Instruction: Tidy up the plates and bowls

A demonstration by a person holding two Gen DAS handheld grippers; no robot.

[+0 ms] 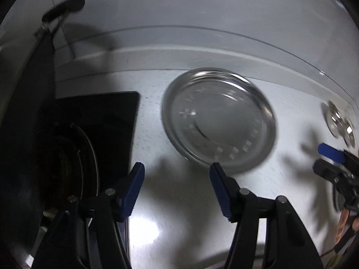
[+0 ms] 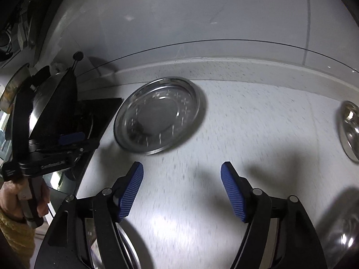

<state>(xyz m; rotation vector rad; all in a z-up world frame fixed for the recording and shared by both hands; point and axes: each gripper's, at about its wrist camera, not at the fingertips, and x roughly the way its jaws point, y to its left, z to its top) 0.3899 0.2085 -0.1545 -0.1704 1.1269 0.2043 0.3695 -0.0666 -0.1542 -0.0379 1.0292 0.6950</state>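
- Steel plate (image 1: 218,120): round, shallow, with a stamped pattern on its rim; lies flat on the white speckled countertop (image 1: 157,148), near the raised back edge. Nothing visible in it. Appears in both views, blurred.
- Left gripper (image 1: 177,179): blue-padded jaws spread apart, nothing between them; it hangs over bare counter just in front of the plate, not touching it.
- Right gripper (image 2: 182,178): jaws likewise apart and empty, over bare counter with the plate ahead and to the left, apart from it.
- Left wrist view only: black stove top (image 1: 107,121) left of the plate, with a dark pan (image 1: 27,134) standing on it and its long handle reaching up toward the wall; the right gripper's blue tip at the far right edge.
- Right wrist view only: a hand (image 2: 13,196) in a yellow knitted sleeve (image 2: 13,235) gripping the left tool's handle at the left edge.
- Steel bowls (image 2: 350,130): shiny, at the right edge of the counter, well apart from the plate; contents cannot be made out. The left wrist view shows them small and blurred.
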